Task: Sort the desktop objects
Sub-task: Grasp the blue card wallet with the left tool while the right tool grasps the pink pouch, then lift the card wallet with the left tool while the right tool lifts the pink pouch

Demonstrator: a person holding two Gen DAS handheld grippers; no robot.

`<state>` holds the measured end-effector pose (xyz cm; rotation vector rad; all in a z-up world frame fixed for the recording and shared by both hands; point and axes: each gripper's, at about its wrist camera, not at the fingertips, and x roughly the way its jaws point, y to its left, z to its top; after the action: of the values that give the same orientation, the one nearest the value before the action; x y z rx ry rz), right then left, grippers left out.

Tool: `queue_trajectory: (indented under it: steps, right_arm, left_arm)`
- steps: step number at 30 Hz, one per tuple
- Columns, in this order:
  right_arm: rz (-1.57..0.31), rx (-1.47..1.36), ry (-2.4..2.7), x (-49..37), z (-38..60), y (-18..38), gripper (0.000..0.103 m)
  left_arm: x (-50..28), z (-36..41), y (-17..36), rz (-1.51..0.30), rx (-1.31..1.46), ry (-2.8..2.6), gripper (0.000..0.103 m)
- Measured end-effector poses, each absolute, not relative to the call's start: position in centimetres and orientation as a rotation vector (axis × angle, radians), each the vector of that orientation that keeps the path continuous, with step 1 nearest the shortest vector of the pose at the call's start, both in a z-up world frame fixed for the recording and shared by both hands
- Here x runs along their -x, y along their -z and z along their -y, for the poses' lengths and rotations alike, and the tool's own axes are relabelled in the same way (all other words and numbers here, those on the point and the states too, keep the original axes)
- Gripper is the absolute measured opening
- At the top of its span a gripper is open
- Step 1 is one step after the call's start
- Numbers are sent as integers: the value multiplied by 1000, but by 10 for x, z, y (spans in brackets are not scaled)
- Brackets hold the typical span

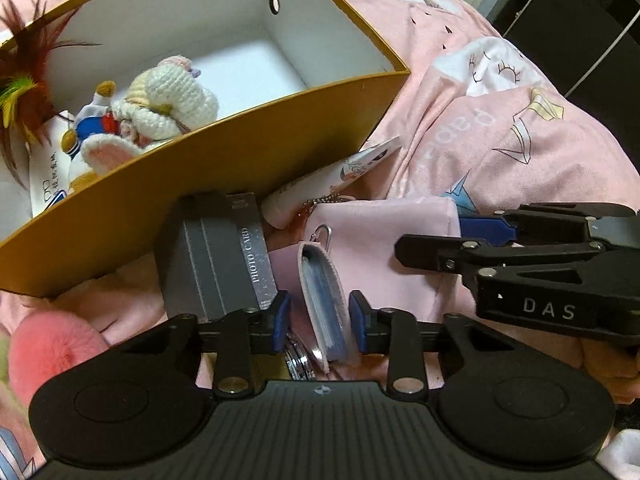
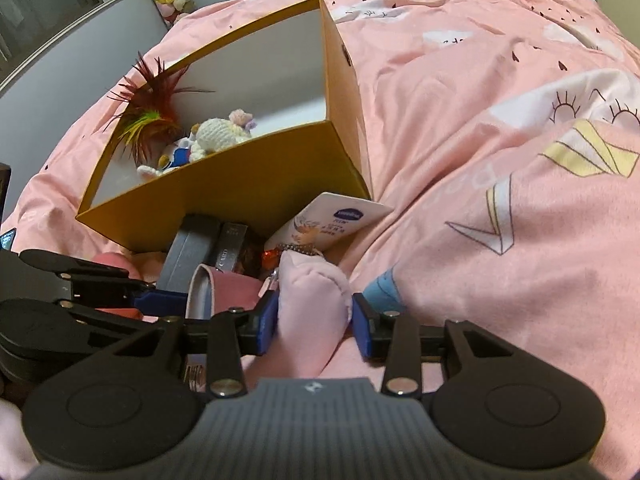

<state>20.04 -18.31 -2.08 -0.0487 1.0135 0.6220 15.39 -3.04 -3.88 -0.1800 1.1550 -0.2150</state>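
Left wrist view: left gripper (image 1: 319, 317) straddles the card holder (image 1: 325, 300) without clear contact, while the right gripper (image 2: 315, 322) squeezes the pink pouch (image 2: 312, 296) on the bed (image 2: 500, 120).

The left gripper (image 1: 319, 317) is pointing steeply downward, its blue pads (image 1: 280, 312) standing partly apart and flanking a thin pink pouch without clearly pressing it. The right gripper (image 2: 314, 322) is angling down just beside it, coming in from the left gripper's right side, its jaws partly closed and its pads (image 2: 267, 320) squeezing a soft pink bag.
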Motion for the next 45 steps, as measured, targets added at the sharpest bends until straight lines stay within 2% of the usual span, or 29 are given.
queue_trajectory:
  steps: [2,8,17,25,32,35,41,44,45]
  right_arm:
    - [-1001,66,-629,-196,182,18,36]
    - [-951,89,-660,-183,186,0,33]
    - [-813,97,-700,-166,188,-42,32]
    - [-643,190,-773,-154,160,-58,31]
    - [-552,367,-890,-138,122,-41,31]
    - [-559,513,-863,-131,115,-27,33]
    - [-755,628,-805,-142,123,-10,39]
    - [-747,659,-781,-140,127,-11,49]
    - [-734,664,-783,-140,126,-16,56]
  left_arm:
    - [-151,26,38,-1150,191,207,26]
    - [-134,11,32,-1107,235,189,19]
    - [-101,-13,-10,-990,330,184,18]
    - [-70,-48,-50,-882,369,84,18]
    - [-65,-67,-39,-932,380,-5,18]
    - [-65,-67,-24,-974,384,-3,18]
    - [-69,-65,0,-1033,365,-35,18]
    - [-71,-66,6,-1048,360,-44,18]
    - [-72,-67,8,-1053,362,-44,18]
